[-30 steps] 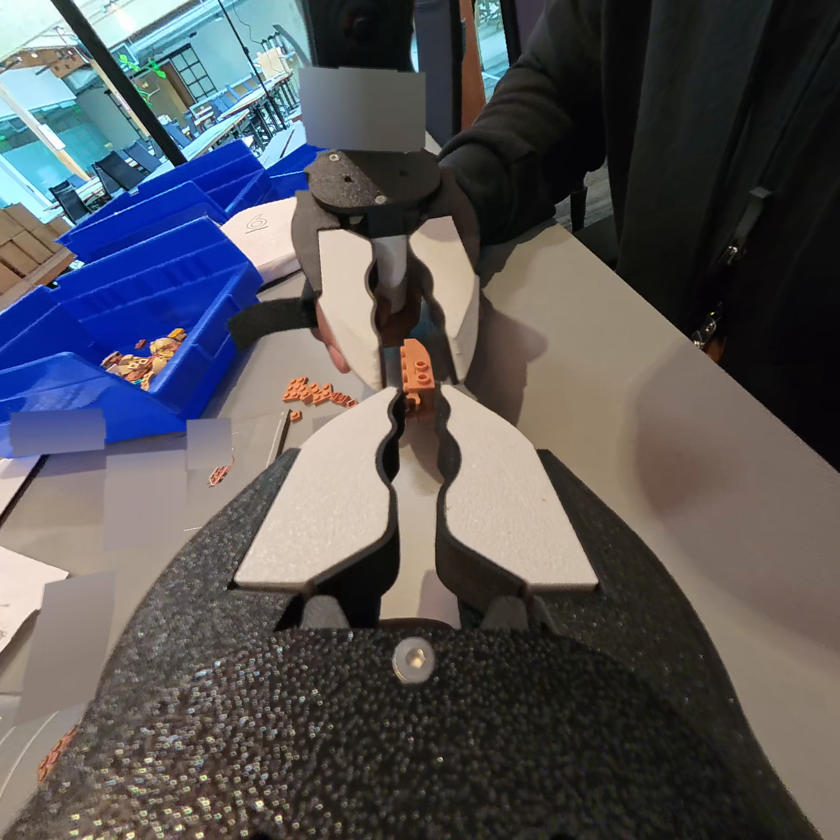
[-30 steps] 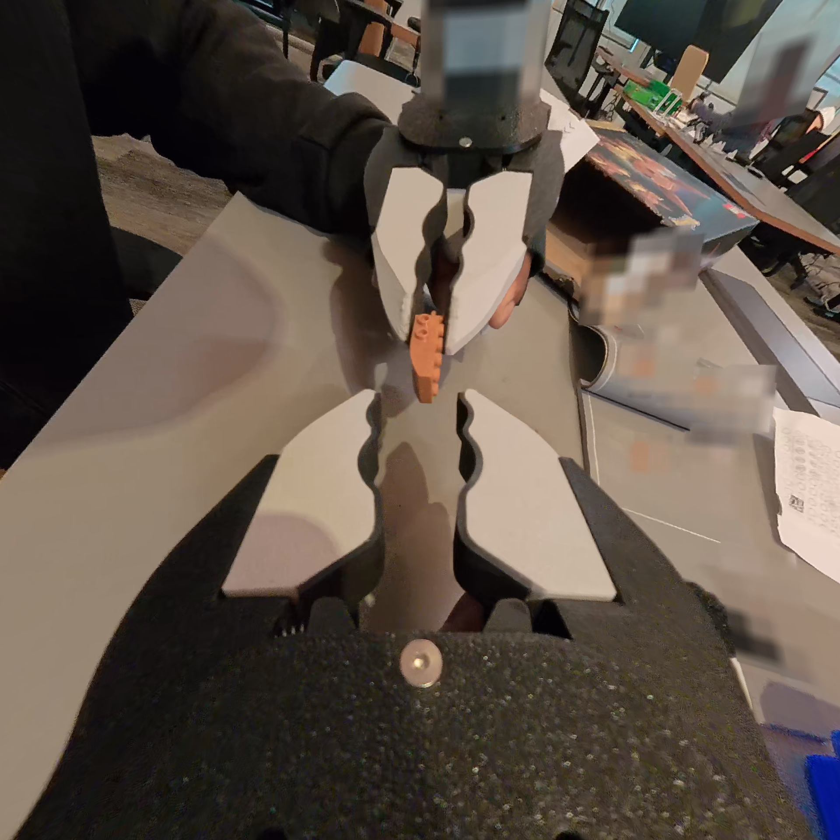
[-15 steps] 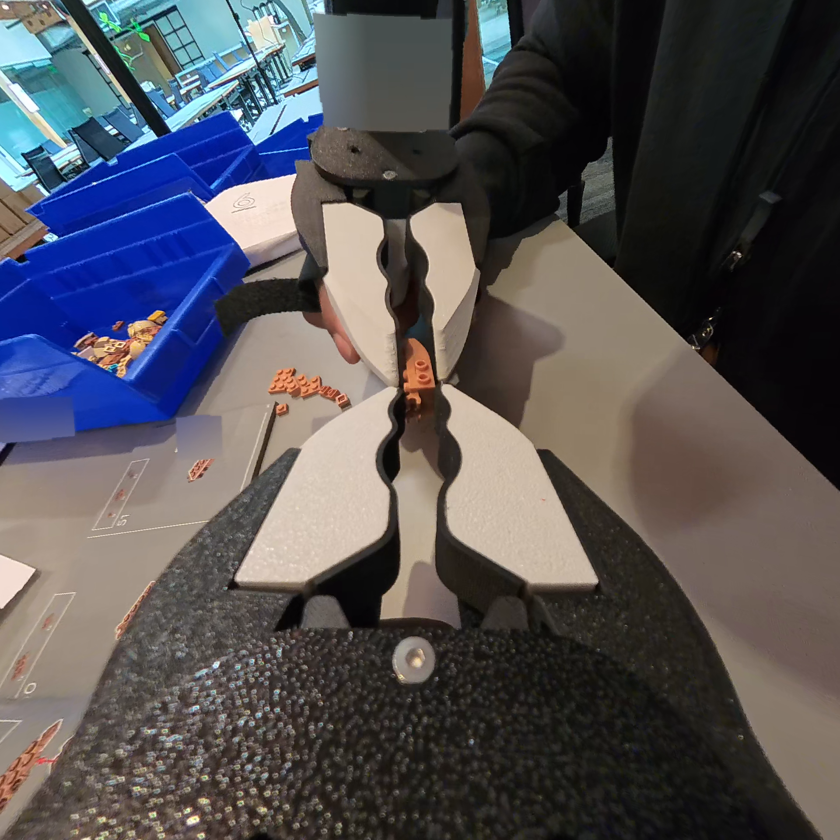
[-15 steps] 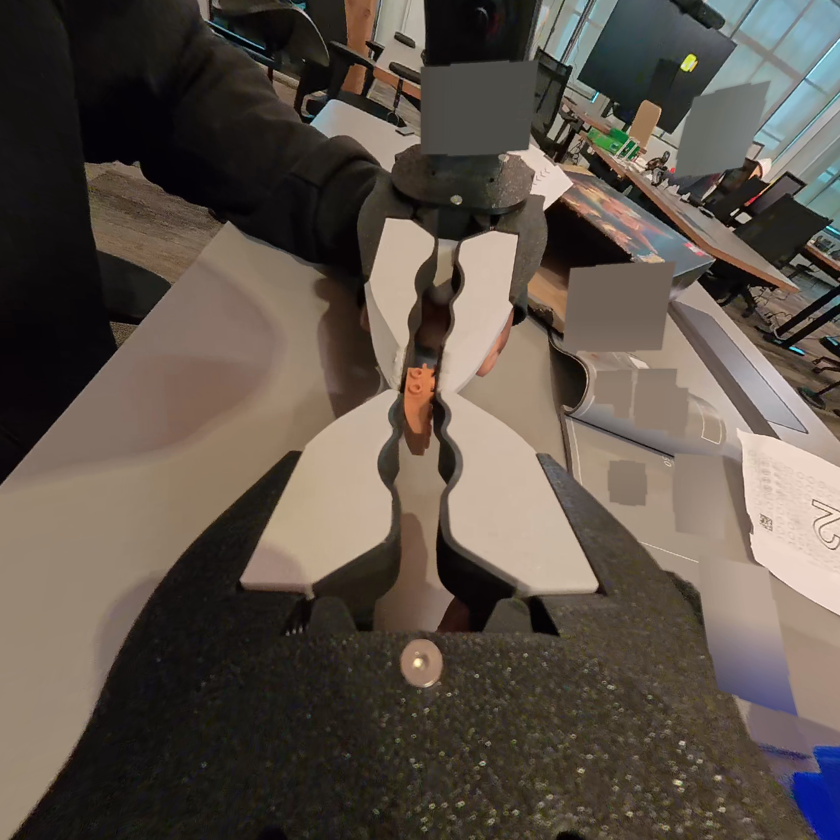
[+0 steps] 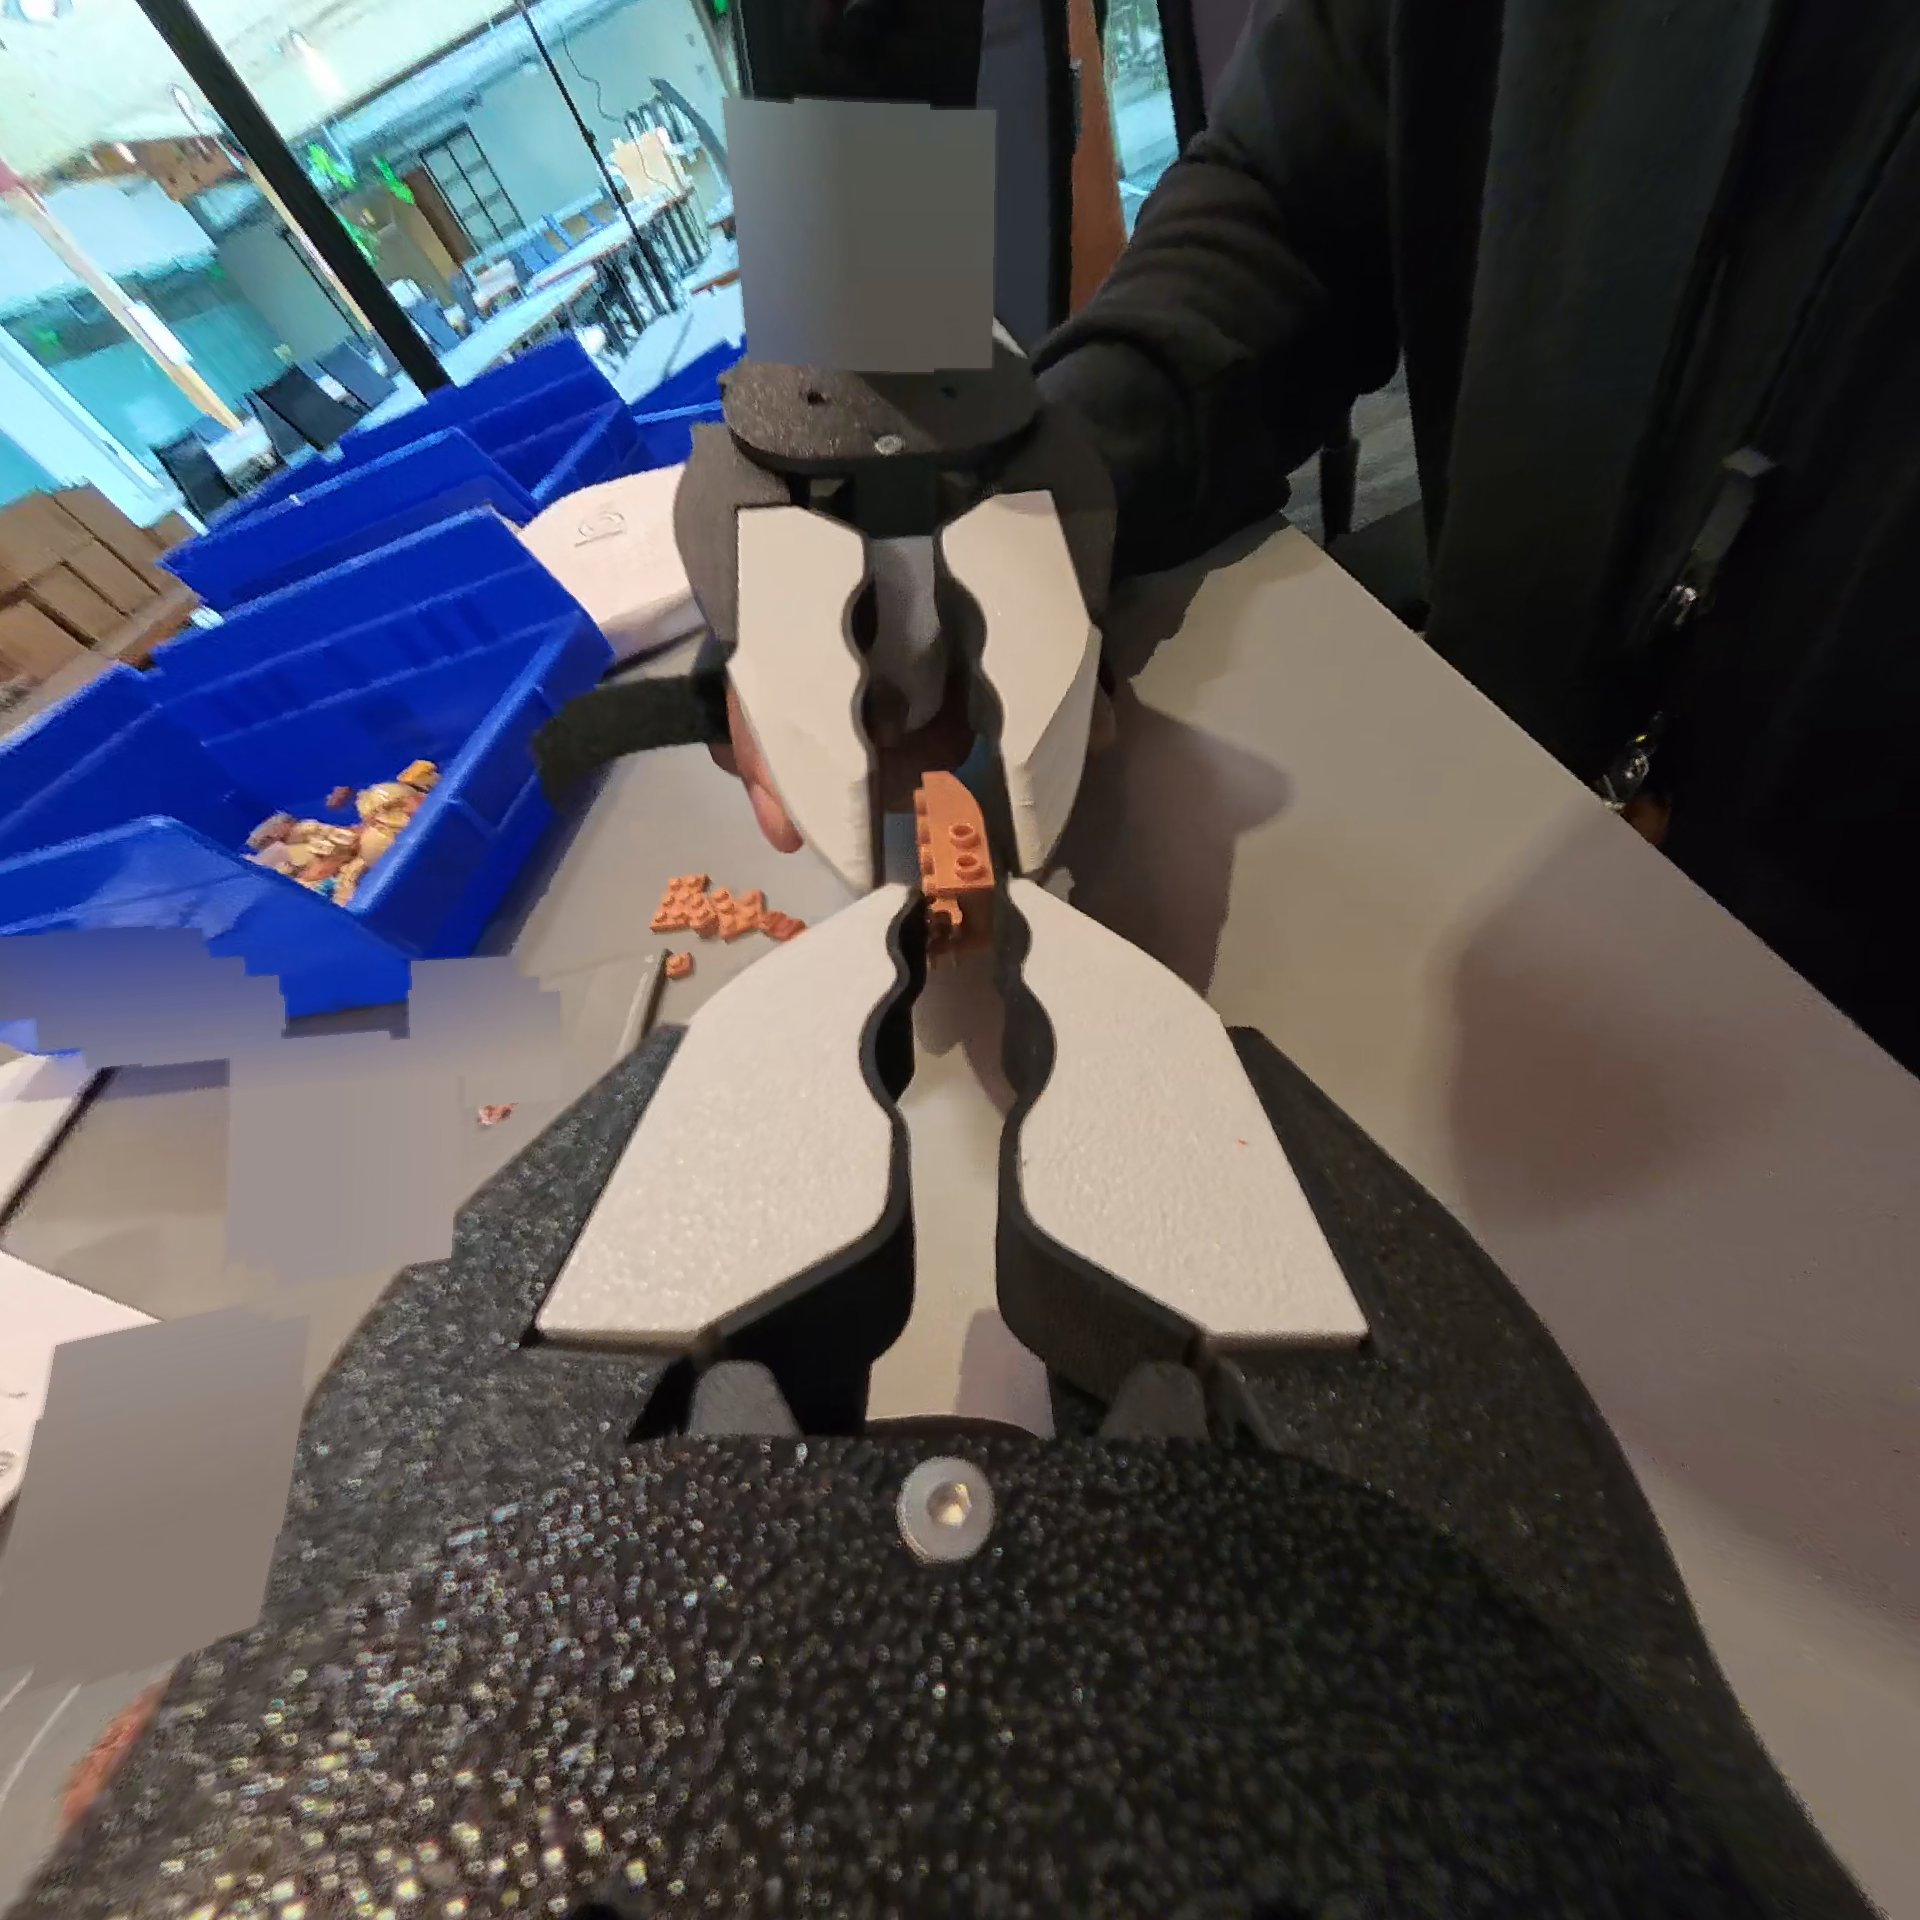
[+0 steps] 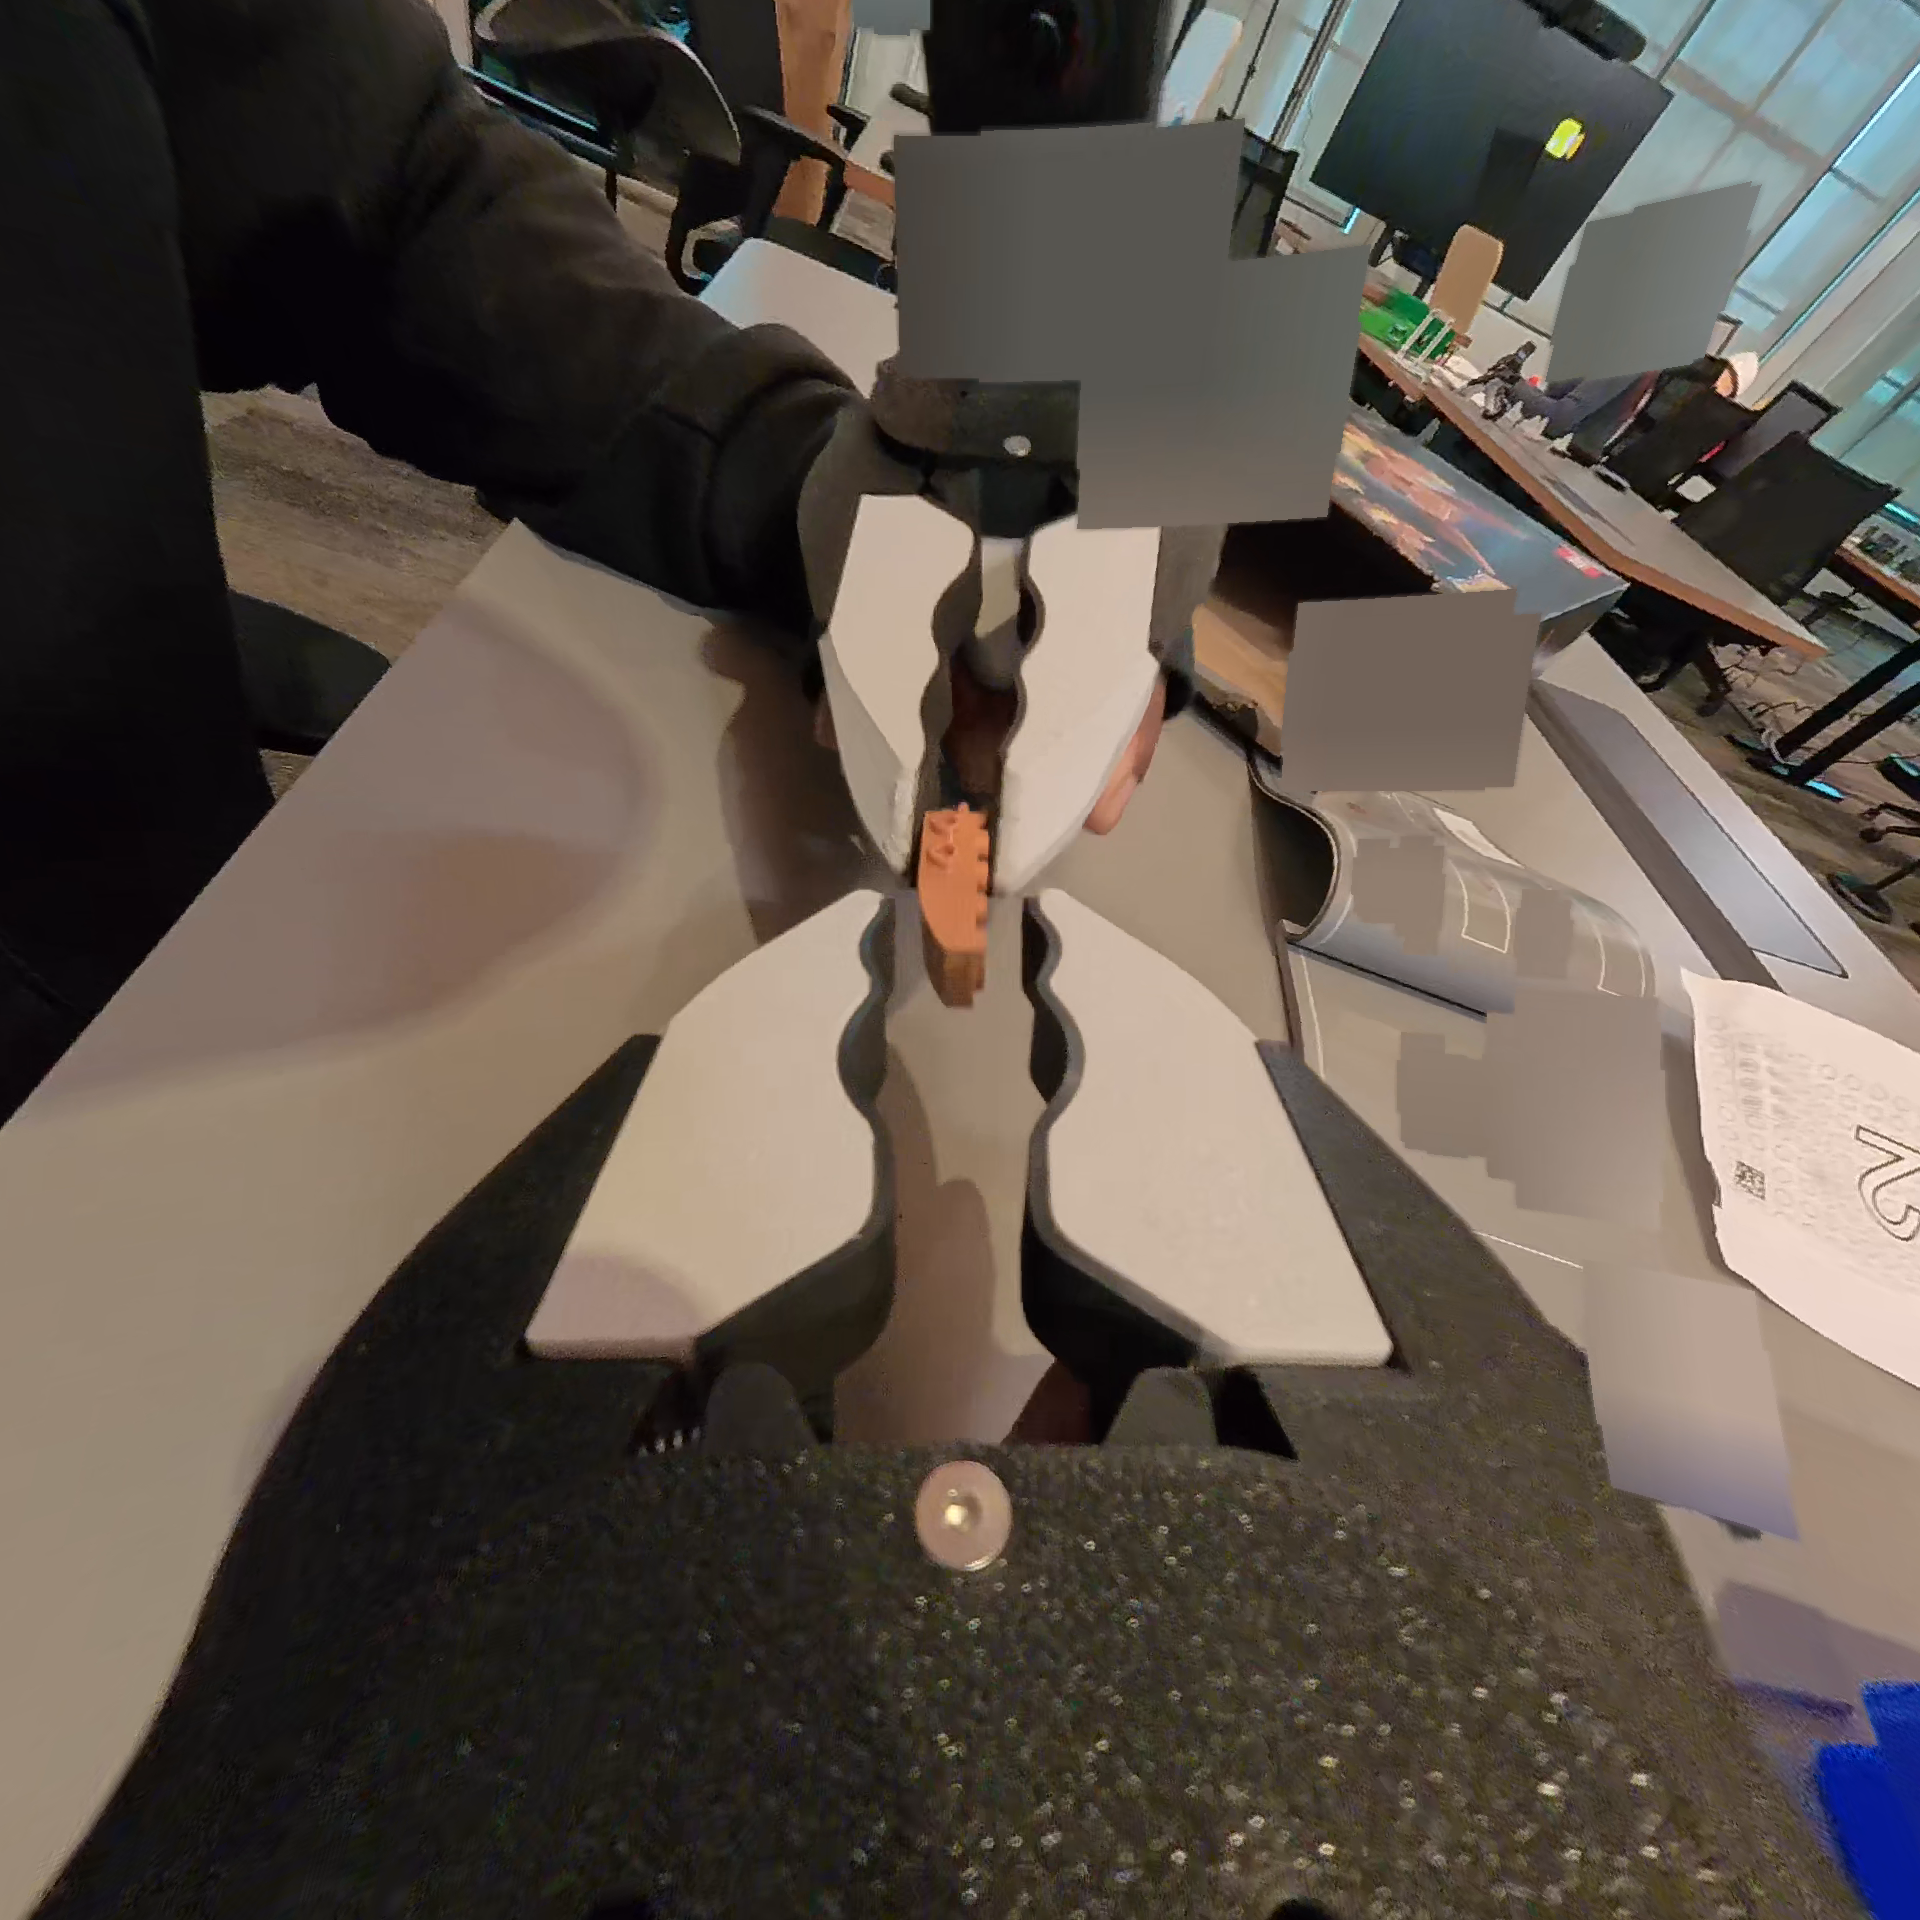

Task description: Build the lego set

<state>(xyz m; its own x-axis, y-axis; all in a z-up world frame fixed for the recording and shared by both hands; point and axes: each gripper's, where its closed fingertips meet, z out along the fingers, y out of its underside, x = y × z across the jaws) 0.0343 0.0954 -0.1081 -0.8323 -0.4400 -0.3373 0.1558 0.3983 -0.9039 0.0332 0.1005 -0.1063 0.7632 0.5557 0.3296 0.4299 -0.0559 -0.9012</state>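
Observation:
An orange studded brick [image 5: 956,842] is held above the grey table [image 5: 1455,935] between the two grippers, which face each other tip to tip. My left gripper [image 5: 956,906] is shut on the brick's near end, both pads pressing on it. In the right wrist view the left gripper [image 6: 956,868] is seen clamping the brick [image 6: 951,914]. My right gripper [image 6: 956,920] is open. Its fingers [image 6: 769,1091] stand on either side of the brick's free end with a gap on each side. It also shows in the left wrist view [image 5: 940,800], its fingers spread around the brick.
Blue bins [image 5: 343,665] stand at the left, one holding small tan pieces [image 5: 353,831]. Loose orange plates [image 5: 722,909] lie on the table beside them. An open booklet [image 6: 1455,914] and a printed sheet [image 6: 1818,1174] lie on the right. A person in dark clothes [image 5: 1558,312] stands behind. Both grippers' tips are close together, under 4 cm apart.
My right gripper came up to the brick and shut on its free end half a second ago. It has now opened again. The brick stays in my left gripper.

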